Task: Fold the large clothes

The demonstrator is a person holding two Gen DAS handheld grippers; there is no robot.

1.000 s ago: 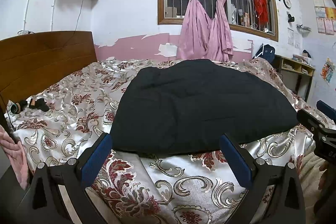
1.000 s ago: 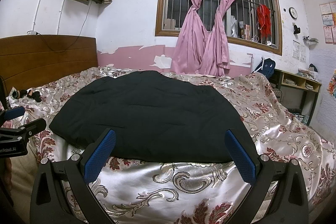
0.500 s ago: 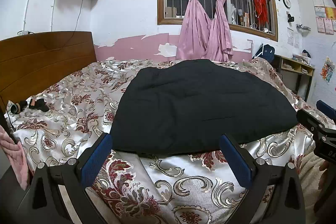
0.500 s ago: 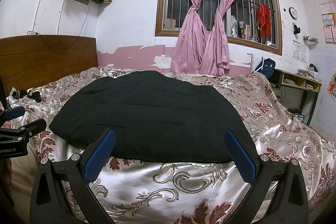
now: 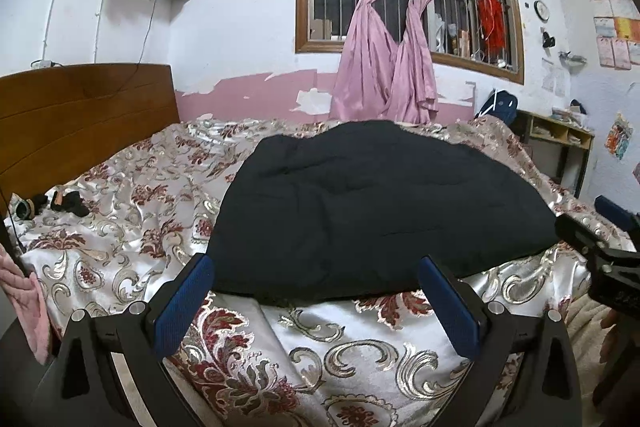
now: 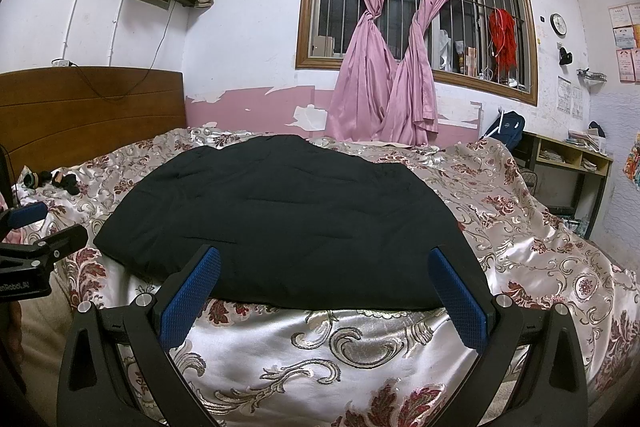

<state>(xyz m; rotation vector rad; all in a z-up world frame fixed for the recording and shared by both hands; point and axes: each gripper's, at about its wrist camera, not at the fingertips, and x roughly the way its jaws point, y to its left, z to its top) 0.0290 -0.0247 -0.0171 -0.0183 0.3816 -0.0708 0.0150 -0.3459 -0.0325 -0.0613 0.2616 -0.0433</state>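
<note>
- The large black padded garment (image 5: 372, 211) lies spread flat on the bed, its near hem just beyond both claws; its far edge drops out of sight behind its own bulk, and neither sleeves nor collar can be made out, so which end faces the camera is unclear.
- The cloth is matte, softly quilted with faint stitched lines and shallow dimples, and its outline is rounded like a low mound (image 6: 288, 223).
- The left claw (image 5: 320, 297) has its two blue-padded fingers spread wide with nothing between them, hovering over the bedcover short of the garment's hem.
- The right claw (image 6: 326, 285) is likewise spread wide and holds nothing; the tips of its blue textured pads overlap the garment's near edge in the view, though contact cannot be judged.
- Each claw shows at the edge of the other's camera, cut off by the frame, as a black clamp with a blue tip.
- The shiny satin bedcover with red floral and silver scroll pattern (image 5: 360, 355) is wrinkled and glossy, draping over the near edge of the bed.
- A brown wooden headboard (image 5: 76, 115) stands at the left; small dark objects (image 5: 68, 203) near it are too small to identify.
- Behind the bed, knotted pink curtains (image 6: 384, 67) hang before a barred, wood-framed window (image 6: 472, 27), and a wooden shelf unit (image 6: 568, 159) stands at the right, partly hidden by the bed.
</note>
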